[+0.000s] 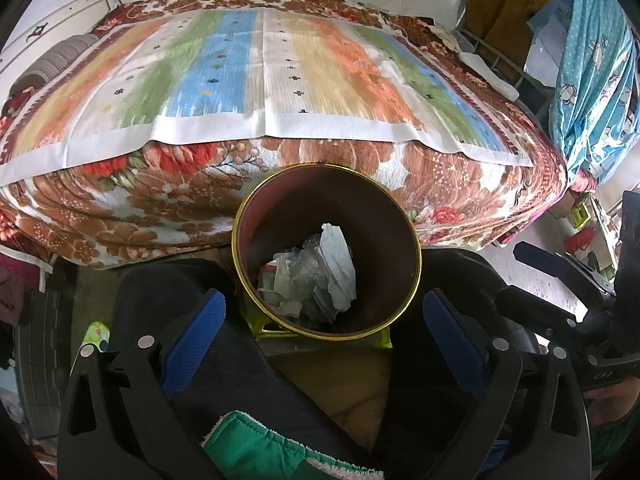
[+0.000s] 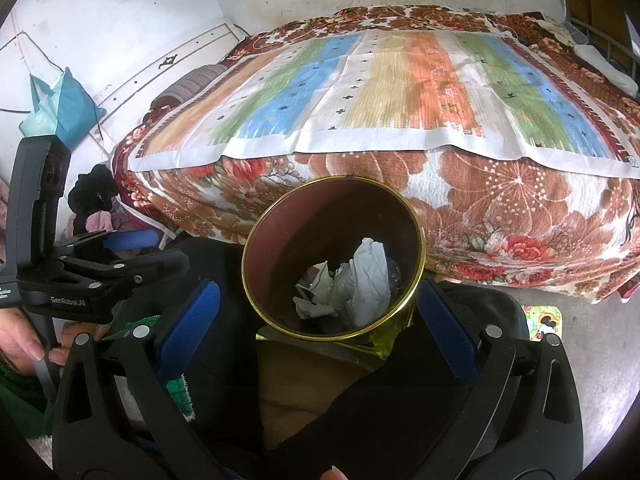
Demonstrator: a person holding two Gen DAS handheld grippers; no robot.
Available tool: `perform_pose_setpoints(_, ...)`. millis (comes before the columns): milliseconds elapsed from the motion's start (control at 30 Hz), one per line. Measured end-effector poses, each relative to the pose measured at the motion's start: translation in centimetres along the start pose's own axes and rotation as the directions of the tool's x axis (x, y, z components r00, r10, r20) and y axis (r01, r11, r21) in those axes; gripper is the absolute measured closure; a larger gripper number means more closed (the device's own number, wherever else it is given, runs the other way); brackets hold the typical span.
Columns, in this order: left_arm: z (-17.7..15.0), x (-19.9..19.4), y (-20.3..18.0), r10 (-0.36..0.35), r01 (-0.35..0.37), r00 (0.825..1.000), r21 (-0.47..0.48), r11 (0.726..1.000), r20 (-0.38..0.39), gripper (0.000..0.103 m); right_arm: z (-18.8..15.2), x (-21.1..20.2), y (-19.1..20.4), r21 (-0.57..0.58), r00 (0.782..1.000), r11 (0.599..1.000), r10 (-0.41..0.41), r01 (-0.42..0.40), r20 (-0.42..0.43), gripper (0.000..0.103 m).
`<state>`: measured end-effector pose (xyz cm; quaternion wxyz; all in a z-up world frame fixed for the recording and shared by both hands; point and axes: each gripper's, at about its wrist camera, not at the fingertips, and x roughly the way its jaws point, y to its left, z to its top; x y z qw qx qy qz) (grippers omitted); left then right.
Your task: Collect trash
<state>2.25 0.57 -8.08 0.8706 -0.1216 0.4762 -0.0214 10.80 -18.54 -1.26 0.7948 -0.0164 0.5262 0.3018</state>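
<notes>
While the bed (image 1: 280, 80) fills the far scene, the bin (image 1: 326, 196) stands upright near its edge, mouth upward, long axis vertical, holding crumpled trash (image 1: 320, 276). Left gripper (image 1: 324, 328) and right gripper (image 2: 318, 320) hover apart, empty; deposit appears complete, so more litter must next be found.

Trash (image 1: 320, 272) inside bin (image 1: 412, 276); bed (image 1: 280, 160) behind bin; mat (image 1: 260, 80) on bed.
</notes>
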Motion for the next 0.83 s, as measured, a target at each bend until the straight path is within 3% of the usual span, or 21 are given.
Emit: perform_pose_setpoints(833,0.0,0.47,0.43,-0.02,0.02,0.999,-0.005,1.0,-0.038,0.006,-0.24,0.15,0.04,0.005,1.0,1.0,0.005,-0.005,-0.005,0.009)
